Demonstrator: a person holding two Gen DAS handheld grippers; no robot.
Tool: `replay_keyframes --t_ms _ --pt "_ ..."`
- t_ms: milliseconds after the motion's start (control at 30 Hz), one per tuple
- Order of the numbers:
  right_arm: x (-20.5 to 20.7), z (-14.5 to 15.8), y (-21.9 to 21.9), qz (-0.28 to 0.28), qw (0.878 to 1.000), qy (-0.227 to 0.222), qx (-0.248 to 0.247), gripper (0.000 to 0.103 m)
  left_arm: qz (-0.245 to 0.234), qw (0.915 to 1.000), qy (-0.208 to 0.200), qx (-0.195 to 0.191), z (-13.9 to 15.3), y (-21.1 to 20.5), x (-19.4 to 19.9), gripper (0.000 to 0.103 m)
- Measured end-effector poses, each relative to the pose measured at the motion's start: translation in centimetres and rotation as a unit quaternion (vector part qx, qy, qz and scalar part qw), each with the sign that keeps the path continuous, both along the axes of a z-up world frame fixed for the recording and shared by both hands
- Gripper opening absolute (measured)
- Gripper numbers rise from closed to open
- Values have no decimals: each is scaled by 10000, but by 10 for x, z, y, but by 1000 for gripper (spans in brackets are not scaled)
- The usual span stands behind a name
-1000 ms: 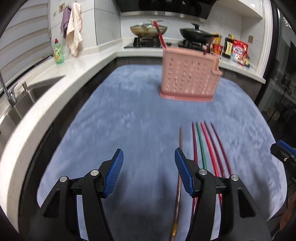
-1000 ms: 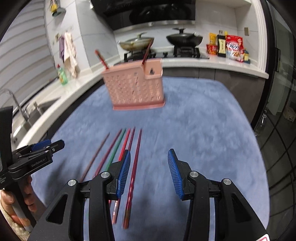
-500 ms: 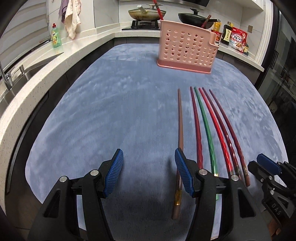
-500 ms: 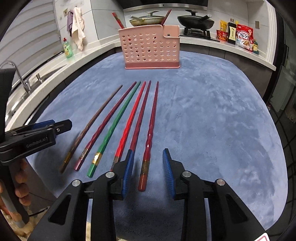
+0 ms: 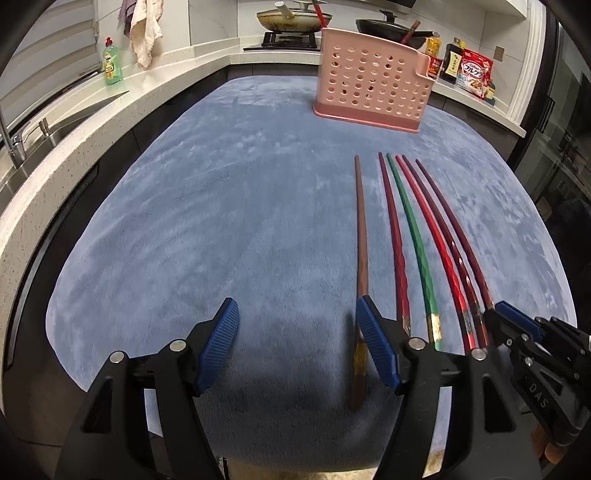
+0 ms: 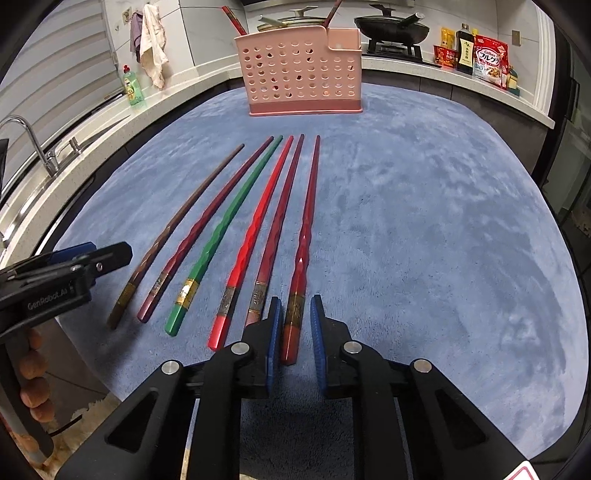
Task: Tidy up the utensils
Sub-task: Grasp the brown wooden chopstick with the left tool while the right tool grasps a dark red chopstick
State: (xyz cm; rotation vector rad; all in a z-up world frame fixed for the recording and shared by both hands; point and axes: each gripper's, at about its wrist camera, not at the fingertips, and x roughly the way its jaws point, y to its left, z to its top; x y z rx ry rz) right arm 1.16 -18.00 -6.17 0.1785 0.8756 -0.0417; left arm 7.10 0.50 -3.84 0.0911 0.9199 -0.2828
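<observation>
Several chopsticks lie side by side on the blue mat (image 6: 424, 221), pointing toward a pink perforated holder (image 6: 303, 70) (image 5: 373, 81) that has two chopsticks standing in it. My right gripper (image 6: 294, 325) is low over the near end of the rightmost red chopstick (image 6: 306, 229). Its jaws are closing around that end, with thin gaps still showing beside the pads. My left gripper (image 5: 295, 332) has its jaws opening. The brown chopstick (image 5: 361, 240) at the left of the row runs just inside its right finger, with nothing pressed. Each gripper shows at the edge of the other's view.
A white counter with a sink (image 5: 44, 133), a green soap bottle (image 5: 110, 62) and hanging cloths (image 5: 146, 29) runs along the left. Behind the holder stand a stove with pans (image 6: 391, 26) and food packets (image 6: 487, 59). The mat's front edge is close under both grippers.
Both grippers came down toward the near ends of the chopsticks. The right jaws narrowed around the rightmost red chopstick; the left jaws widened slightly beside the brown one.
</observation>
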Motion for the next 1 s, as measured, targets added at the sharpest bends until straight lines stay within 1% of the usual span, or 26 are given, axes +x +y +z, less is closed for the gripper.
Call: replay_keyframes --t_ms 167,400,567,700,867,933,1000 --pt "-1 0 0 -6 10000 -13 7 9 -93 9999 89 -38 -2 -1 -6 64" --pt "-3 0 -5 -96 9999 -30 61 8 -179 9996 216 -58 -9 -3 -14 64" --pt "-2 0 -6 -91 9999 -27 58 8 -217 9996 204 -33 -11 -5 -18 63" --pt "-3 -1 -6 -95 9999 -28 73 8 -222 9996 191 28 -12 -8 -20 59" --pt "-3 -2 -6 -96 9999 -27 93 8 -231 9995 224 -38 -11 -6 -19 43" --pt "-3 -2 -6 -95 9999 -25 87 8 -268 9993 256 -72 -10 -6 -19 32" --pt "-3 -2 -6 -97 9999 -24 90 8 -298 9991 277 -86 -10 -6 -19 27"
